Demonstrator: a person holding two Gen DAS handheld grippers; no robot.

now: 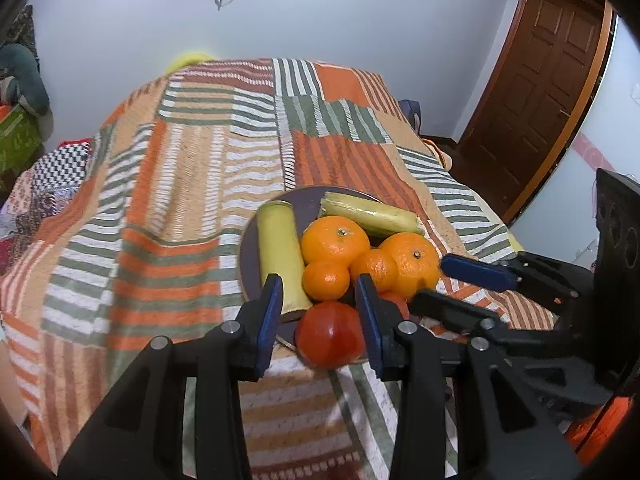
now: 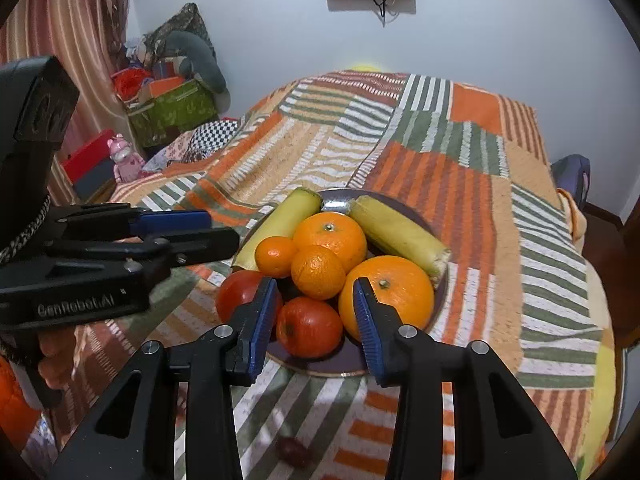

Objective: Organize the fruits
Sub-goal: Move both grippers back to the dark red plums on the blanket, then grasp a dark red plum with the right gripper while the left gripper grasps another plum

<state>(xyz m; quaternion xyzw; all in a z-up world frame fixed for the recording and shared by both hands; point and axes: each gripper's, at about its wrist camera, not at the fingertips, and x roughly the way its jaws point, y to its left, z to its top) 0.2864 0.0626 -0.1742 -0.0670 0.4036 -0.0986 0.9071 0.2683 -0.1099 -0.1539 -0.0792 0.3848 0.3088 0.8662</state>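
Note:
A dark round plate (image 1: 249,256) (image 2: 320,364) on the striped bedspread holds two yellow banana pieces (image 1: 280,256) (image 2: 396,232), several oranges (image 1: 335,240) (image 2: 386,296) and two red tomatoes (image 1: 330,334) (image 2: 309,327). My left gripper (image 1: 318,312) is open, its jaws either side of the near tomato at the plate's near edge. My right gripper (image 2: 316,312) is open just above the front tomato, beside the large orange. Each gripper shows in the other's view, the right one (image 1: 460,284) and the left one (image 2: 192,228).
The plate sits near the bed's front edge. A small dark red object (image 2: 294,452) lies on the cover in front of the plate. A brown door (image 1: 540,92) stands at the right. Boxes and clutter (image 2: 168,108) are piled left of the bed.

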